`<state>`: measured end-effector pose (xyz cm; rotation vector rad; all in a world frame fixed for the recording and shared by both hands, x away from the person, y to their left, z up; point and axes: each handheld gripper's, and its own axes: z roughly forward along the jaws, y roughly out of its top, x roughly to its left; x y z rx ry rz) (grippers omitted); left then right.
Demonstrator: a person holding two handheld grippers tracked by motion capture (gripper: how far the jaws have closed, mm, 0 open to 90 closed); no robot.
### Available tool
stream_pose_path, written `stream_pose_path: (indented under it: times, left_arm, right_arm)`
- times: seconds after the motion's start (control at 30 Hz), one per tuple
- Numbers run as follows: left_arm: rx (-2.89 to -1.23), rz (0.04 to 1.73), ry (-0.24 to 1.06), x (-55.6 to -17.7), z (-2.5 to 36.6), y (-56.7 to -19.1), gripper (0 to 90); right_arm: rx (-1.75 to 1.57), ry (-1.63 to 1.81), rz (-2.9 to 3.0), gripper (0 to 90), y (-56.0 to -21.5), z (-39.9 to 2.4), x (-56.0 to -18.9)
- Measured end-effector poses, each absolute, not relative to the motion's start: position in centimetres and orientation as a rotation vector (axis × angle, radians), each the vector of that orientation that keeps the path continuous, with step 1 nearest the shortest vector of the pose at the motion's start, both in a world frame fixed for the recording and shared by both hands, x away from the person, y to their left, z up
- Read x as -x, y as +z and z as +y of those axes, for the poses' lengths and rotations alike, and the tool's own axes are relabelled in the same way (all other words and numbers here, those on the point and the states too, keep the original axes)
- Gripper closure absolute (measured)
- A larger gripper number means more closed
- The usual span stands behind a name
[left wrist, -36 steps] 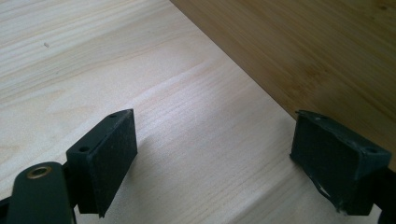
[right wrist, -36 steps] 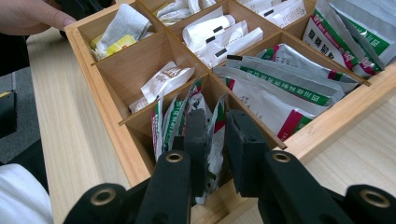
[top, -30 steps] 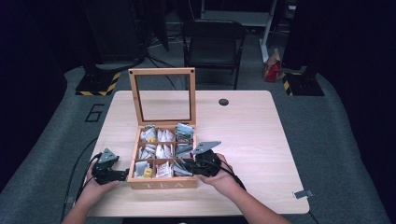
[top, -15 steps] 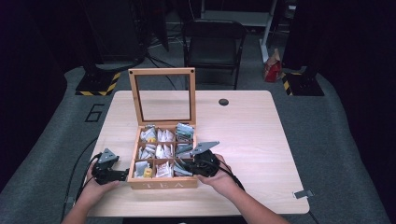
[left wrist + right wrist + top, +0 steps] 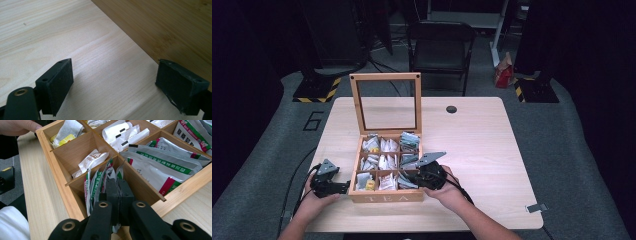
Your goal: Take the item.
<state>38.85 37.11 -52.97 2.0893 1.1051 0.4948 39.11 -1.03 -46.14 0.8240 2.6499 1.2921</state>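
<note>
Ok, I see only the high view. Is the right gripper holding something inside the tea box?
Observer: Yes. The right gripper has just been closing its jaws, and they now pinch a green-and-white packet in the front right compartment of the box.
Operator: And the left gripper, please?
Observer: The left gripper is open. Nothing is between its jaws, which sit over bare table beside the box's outer wall.
</note>
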Motion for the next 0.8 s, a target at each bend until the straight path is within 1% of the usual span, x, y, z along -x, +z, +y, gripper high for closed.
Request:
stream_pose_path:
  times: [0.33, 0.8]
  left_arm:
    - [-2.089, 1.106, 0.495, -38.9, 37.1, -53.0, 13.9]
    - [-2.086, 1.107, 0.495, -38.9, 37.1, -53.0, 13.9]
  right_arm:
    - [-0.826, 1.306, 2.647, 89.9, -45.9, -1.1, -39.2]
    - [-0.802, 1.356, 2.613, 89.8, -42.4, -1.7, -39.4]
